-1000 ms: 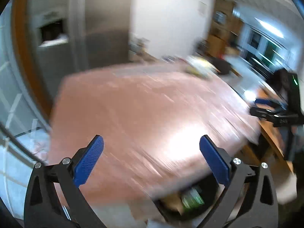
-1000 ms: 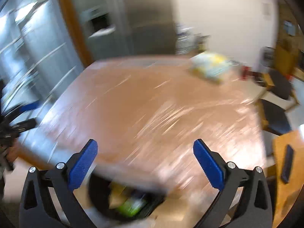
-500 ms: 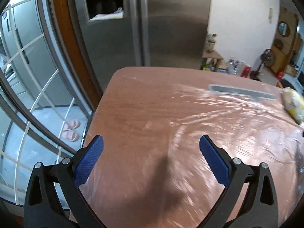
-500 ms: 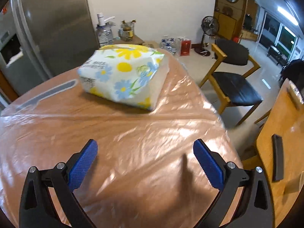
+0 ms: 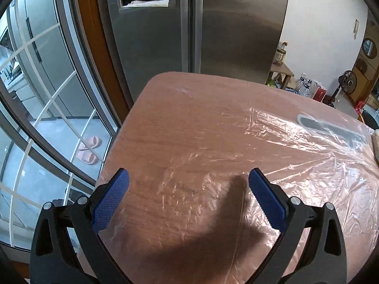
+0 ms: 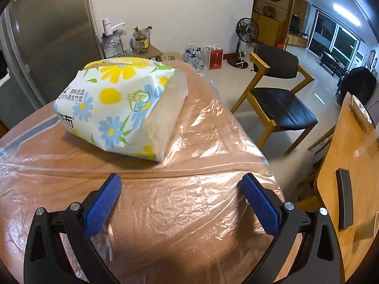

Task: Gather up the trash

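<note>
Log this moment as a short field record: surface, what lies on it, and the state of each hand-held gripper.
surface: wooden table covered by a clear plastic sheet
on table: flowered tissue pack, lying on the sheet
left hand-held gripper: open, empty, above the sheet
right hand-held gripper: open, empty, pointed at the tissue pack, not touching it
background: steel fridge, black-seated chair

A table (image 5: pixel 189 127) under clear plastic sheet (image 6: pixel 201 142) bears a flowered tissue pack (image 6: pixel 118 106). Behind stands a steel fridge (image 5: pixel 196 23). Pink slippers (image 5: pixel 88 150) lie beyond the glass door. A black-seated chair (image 6: pixel 279 94) and a fan (image 6: pixel 247 30) stand right.
</note>
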Motion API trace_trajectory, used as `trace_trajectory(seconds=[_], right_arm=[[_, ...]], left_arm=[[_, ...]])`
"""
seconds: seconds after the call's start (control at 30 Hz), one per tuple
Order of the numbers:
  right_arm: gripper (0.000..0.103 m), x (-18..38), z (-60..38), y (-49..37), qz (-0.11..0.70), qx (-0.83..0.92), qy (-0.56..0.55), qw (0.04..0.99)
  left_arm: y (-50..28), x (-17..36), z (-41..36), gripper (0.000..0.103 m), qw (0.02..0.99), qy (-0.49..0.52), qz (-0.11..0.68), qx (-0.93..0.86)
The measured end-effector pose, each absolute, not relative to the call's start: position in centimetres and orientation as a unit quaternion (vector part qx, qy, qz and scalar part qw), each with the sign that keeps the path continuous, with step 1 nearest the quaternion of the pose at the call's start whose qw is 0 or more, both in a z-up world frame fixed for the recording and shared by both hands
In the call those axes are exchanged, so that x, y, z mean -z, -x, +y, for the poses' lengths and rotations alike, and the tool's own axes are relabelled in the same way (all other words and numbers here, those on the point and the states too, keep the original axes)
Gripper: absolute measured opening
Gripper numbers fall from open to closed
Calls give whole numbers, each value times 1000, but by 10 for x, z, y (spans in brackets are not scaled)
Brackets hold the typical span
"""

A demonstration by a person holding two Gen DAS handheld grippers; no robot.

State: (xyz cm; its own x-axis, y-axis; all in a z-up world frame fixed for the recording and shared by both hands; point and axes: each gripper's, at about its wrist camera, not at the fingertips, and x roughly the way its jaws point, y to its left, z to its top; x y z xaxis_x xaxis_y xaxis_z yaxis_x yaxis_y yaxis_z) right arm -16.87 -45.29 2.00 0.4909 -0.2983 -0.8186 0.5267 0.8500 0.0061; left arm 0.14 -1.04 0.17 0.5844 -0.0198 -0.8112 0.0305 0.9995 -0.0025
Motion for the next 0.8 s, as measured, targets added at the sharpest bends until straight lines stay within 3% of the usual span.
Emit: trace_trajectory(seconds=[0.8], right_arm=[[99,-21,-454,168,443,242,-128,854]], left_arm=[[-7,-2,-11,102,887,-6,461,14]])
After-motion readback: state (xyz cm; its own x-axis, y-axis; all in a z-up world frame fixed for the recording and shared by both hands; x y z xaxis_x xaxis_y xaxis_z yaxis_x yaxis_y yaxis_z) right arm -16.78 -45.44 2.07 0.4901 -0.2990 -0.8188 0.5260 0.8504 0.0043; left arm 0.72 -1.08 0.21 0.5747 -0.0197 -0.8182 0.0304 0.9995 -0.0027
